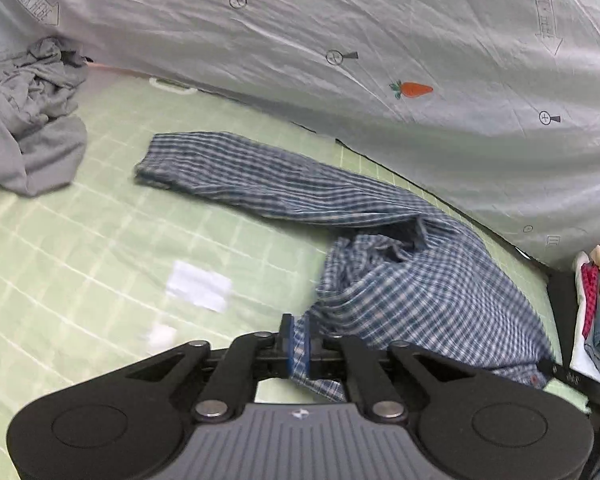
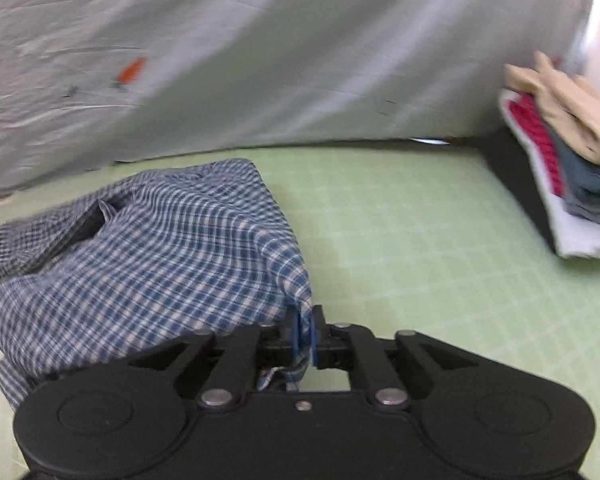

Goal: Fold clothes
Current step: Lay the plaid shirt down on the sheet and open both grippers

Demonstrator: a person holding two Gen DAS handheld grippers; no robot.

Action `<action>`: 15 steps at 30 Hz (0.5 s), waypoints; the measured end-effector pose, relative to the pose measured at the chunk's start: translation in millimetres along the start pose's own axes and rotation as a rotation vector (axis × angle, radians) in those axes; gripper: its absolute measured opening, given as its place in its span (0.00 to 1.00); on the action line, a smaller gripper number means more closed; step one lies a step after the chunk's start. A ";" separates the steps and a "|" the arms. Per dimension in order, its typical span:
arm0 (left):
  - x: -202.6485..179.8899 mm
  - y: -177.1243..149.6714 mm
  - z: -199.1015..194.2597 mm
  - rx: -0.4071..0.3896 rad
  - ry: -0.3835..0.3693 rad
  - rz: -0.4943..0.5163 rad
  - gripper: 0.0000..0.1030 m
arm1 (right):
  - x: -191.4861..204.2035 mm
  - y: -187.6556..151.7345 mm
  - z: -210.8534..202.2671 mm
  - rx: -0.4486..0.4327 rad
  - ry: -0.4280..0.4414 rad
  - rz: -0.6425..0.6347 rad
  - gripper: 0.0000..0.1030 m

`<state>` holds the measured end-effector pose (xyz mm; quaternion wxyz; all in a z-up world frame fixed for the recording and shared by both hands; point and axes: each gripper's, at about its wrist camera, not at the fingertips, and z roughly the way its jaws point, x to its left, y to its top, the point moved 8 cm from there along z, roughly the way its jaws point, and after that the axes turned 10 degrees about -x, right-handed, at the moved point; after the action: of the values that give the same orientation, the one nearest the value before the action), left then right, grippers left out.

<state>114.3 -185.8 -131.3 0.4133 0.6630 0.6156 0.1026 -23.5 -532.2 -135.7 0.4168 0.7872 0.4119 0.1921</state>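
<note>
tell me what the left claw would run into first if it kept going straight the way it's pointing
Most likely the checked shirt that the left claw already pinches: its bunched cloth lies right ahead of the tips. Beyond it would come the green mat; depth there is hard to judge.

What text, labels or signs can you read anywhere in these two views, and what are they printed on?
"IRON HERE" inside an arrow, on the white sheet.
A second arrow with words, on the same sheet at right: too distorted to read.
Small emblem on the left gripper body: no letters legible.
Right wrist view: too blurred, nothing readable.
</note>
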 end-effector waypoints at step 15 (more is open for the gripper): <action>-9.0 4.8 72.6 0.091 0.026 -0.234 0.52 | -1.8 57.8 47.8 -0.112 0.068 -0.019 0.76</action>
<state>162.6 -224.1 -171.0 0.3840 0.6033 0.6982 0.0343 34.5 -575.6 -116.2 0.4476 0.7517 0.4220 0.2376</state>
